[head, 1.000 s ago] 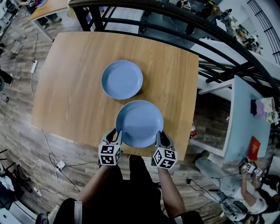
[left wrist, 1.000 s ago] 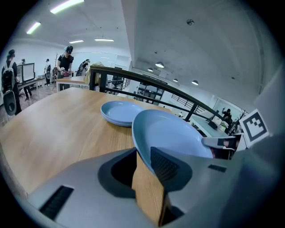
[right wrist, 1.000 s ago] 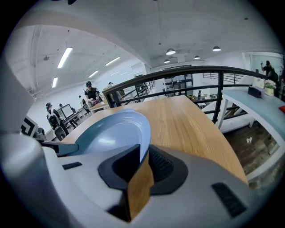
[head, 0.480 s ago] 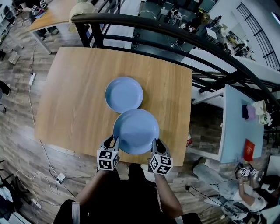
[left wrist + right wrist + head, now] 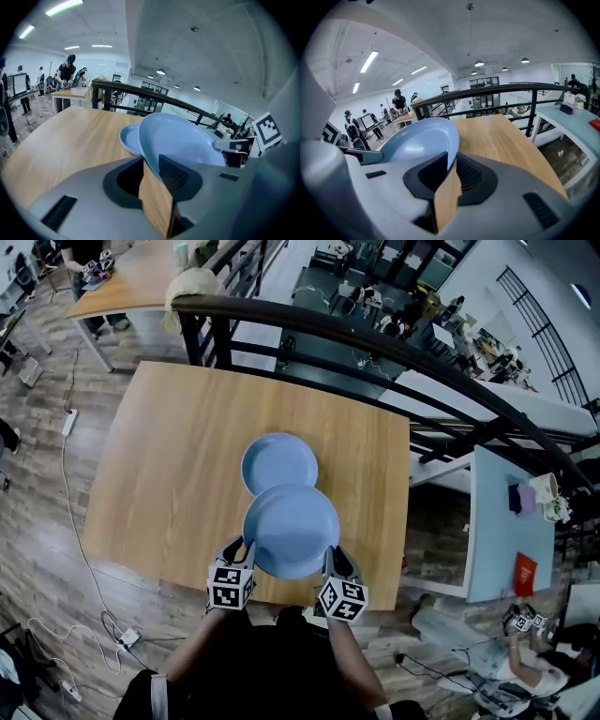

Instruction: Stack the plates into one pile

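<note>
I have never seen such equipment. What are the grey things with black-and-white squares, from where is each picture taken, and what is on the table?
There is no robot: a person holds a two-jaw gripper in each hand. The picture from above comes from a camera on the person's head; the other two come from cameras on the grippers, looking along their jaws. The left gripper and the right gripper each clamp the rim of one blue plate, holding it above the wooden table. A second blue plate lies on the table just beyond. The patterned cubes belong to the grippers.
</note>
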`<state>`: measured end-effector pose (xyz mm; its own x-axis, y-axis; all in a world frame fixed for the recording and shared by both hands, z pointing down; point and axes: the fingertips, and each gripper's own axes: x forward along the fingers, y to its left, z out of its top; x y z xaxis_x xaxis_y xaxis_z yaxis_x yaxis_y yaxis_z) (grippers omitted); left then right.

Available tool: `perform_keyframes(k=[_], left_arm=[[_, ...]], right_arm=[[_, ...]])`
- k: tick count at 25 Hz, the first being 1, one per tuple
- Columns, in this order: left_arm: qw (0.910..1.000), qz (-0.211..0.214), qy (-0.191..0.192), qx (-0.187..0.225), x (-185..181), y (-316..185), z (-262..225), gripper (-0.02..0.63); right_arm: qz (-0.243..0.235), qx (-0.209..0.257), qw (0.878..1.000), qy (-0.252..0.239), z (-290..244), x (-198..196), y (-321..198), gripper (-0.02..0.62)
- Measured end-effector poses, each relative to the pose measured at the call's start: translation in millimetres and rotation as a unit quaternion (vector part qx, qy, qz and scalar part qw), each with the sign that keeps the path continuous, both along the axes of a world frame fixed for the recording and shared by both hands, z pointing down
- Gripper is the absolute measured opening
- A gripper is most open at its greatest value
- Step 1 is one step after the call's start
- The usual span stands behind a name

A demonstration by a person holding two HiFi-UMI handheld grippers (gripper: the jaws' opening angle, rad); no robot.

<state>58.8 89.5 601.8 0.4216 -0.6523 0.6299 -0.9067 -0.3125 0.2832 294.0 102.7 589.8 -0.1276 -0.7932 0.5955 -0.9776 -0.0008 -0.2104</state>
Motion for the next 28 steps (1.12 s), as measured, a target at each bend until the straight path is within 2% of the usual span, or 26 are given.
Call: perform_keyframes(k=[17, 21, 28], left_arm=[[0.9982, 0.034, -0.002, 0.049, -117, -44, -41, 0.114], [0.9978, 0.036, 0.001, 0.056, -128, -52, -48, 0.114], [0.9974, 0.031, 0.005, 0.064, -125, -66, -52, 0.114]], right_arm=[[0.036, 0.033, 0.999, -0.002, -34, -118, -30, 0.074], [0.034, 0.038, 0.999, 0.004, -40, -129, -36, 0.074], [0.033, 0.049, 0.998, 0.008, -49, -126, -54, 0.074]])
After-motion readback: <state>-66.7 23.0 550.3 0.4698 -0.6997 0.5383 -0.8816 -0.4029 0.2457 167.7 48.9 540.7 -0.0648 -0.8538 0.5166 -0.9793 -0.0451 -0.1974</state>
